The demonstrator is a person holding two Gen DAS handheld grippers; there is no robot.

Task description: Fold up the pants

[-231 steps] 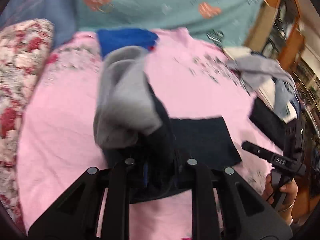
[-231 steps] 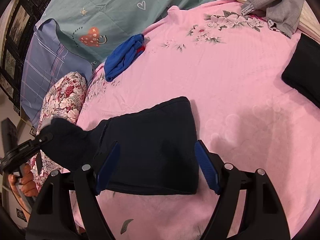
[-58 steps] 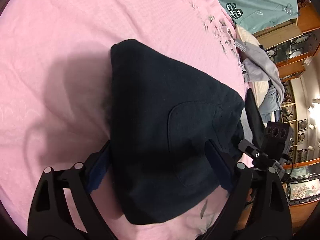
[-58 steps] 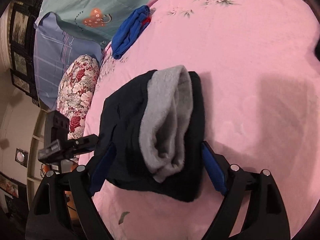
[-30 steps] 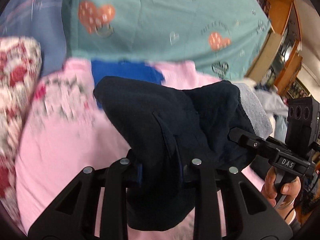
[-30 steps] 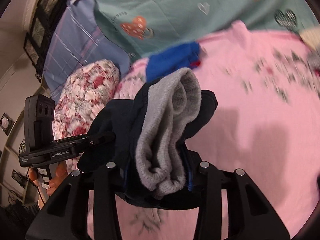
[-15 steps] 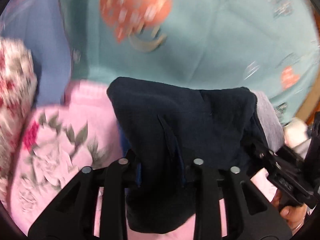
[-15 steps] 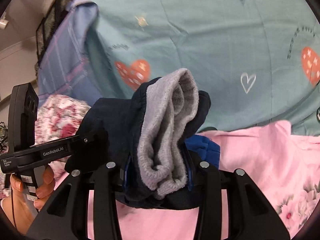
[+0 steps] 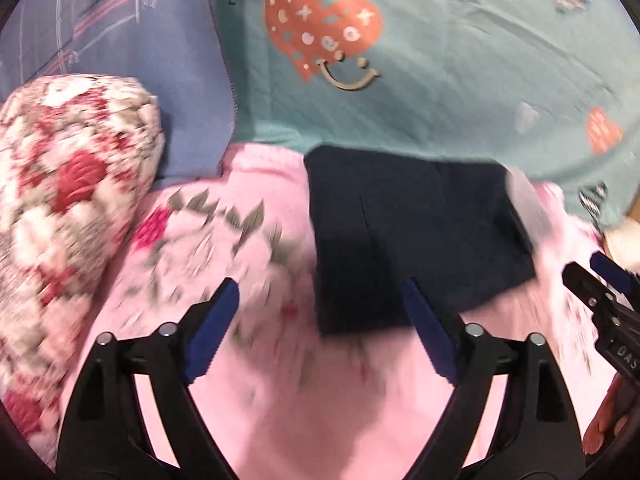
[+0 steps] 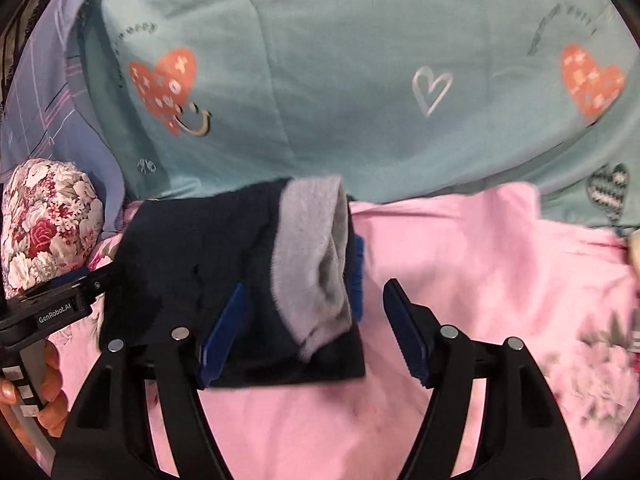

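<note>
The folded dark navy pants lie on the pink bedsheet at the far edge, against the teal blanket. In the right wrist view the pants show a grey fleece lining and cover a blue garment. My left gripper is open and empty, just in front of the pants. My right gripper is open, its left finger over the pants' near edge. Each gripper shows at the other view's edge.
A teal blanket with orange hearts rises behind the pants. A red floral pillow lies on the left, with a blue plaid cloth behind it. Pink sheet spreads to the right.
Both grippers held the folded pants in the air half a second ago. Both have now opened, and the pants lie on the sheet at the far edge, over the blue garment.
</note>
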